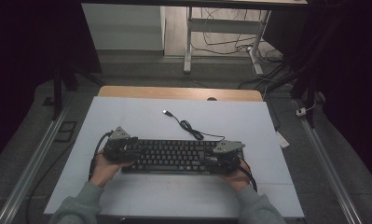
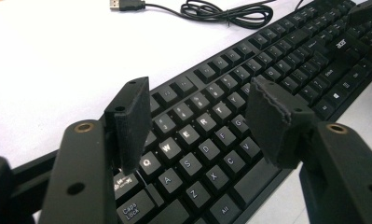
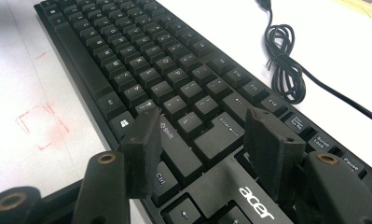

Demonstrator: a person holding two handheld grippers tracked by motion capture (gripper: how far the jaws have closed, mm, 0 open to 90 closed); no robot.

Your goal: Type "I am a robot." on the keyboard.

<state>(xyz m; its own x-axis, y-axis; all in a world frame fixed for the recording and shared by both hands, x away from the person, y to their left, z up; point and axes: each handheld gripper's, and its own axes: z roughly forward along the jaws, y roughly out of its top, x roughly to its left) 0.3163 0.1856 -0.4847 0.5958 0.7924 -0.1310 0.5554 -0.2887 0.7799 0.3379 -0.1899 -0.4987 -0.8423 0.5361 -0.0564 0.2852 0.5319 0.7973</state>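
Observation:
A black Acer keyboard (image 1: 174, 156) lies across the white mat (image 1: 127, 116), near the person's side. Its cable (image 1: 188, 126) runs in a small coil up to a USB plug (image 1: 166, 112) lying loose on the mat. My left gripper (image 1: 127, 148) hovers over the keyboard's left end; in the left gripper view it (image 2: 200, 100) stands open above the QWERTY keys (image 2: 193, 135), with nothing between the pads. My right gripper (image 1: 219, 156) sits at the right end, and it (image 3: 202, 126) is open above the Enter and Shift keys (image 3: 218, 133).
The coiled cable (image 3: 284, 60) lies just beyond the keyboard's far edge. A faint red square mark (image 3: 41, 126) is on the mat in front of the keyboard. The wooden table edge (image 1: 174, 92) shows behind the mat. Desk legs and cables stand on the floor farther back.

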